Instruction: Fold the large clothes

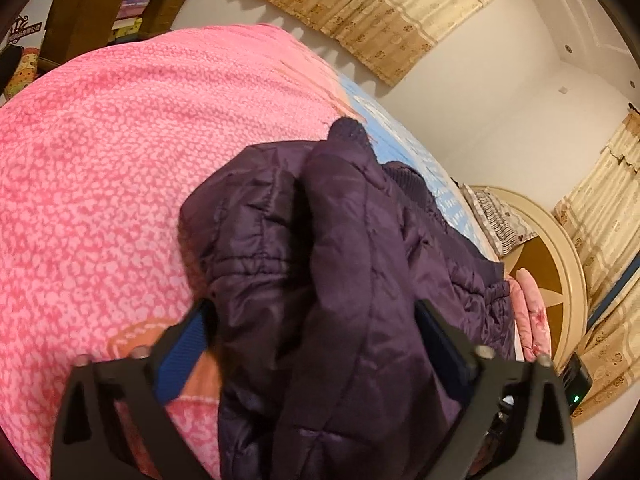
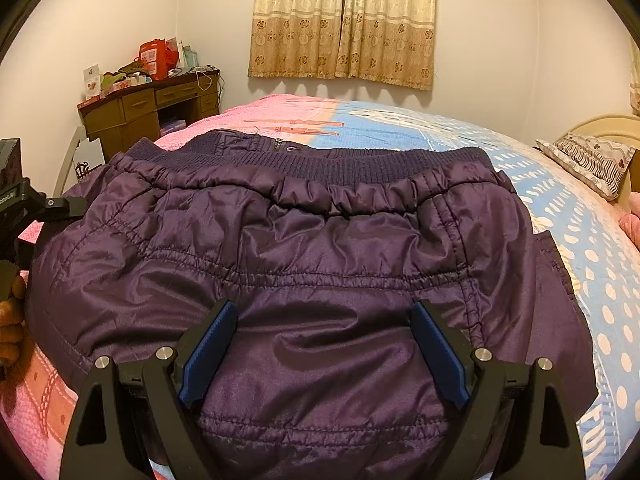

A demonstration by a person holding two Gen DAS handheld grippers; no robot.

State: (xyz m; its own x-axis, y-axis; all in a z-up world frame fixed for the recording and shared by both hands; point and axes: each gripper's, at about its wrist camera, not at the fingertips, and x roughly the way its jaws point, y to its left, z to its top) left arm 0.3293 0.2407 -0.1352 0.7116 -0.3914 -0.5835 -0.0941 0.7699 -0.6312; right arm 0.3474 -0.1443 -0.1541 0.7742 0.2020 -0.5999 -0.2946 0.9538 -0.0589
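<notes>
Left wrist view. The left gripper (image 1: pixel 316 340) occupies the bottom of the frame with its fingers spread wide. A thick fold of the purple quilted jacket (image 1: pixel 344 264) fills the gap between the blue finger pads (image 1: pixel 182 354). Whether the pads press on the fabric cannot be determined, because the cloth hides the inner faces. The jacket runs from bottom centre up to mid-frame, ending in a ribbed knit cuff (image 1: pixel 352 132). It lies on the bed (image 1: pixel 100 168), which is covered by a pink patterned blanket on the left and a blue printed section toward the right. Beige curtains (image 1: pixel 376 12) hang along the top. A round cream headboard (image 1: pixel 556 280) and a patterned pillow (image 1: pixel 500 220) sit at the right edge.

Right wrist view. The right gripper (image 2: pixel 322 354) is at bottom centre, fingers wide apart. Both blue pads (image 2: pixel 208 354) sit over the jacket (image 2: pixel 312 240), and no fold is seen clamped between them. The jacket lies spread flat across the centre of the frame, with its ribbed knit hem (image 2: pixel 340 162) at the far edge and gathered seams running crosswise. The bed (image 2: pixel 580 248) extends beyond it, pink to the left, blue with white dots to the right. The black body of the left gripper (image 2: pixel 24 208) appears at the left edge, touching the jacket's side. A wooden desk (image 2: pixel 152 112) stands at upper left, curtains (image 2: pixel 344 24) at top centre, a pillow (image 2: pixel 588 164) at right.
</notes>
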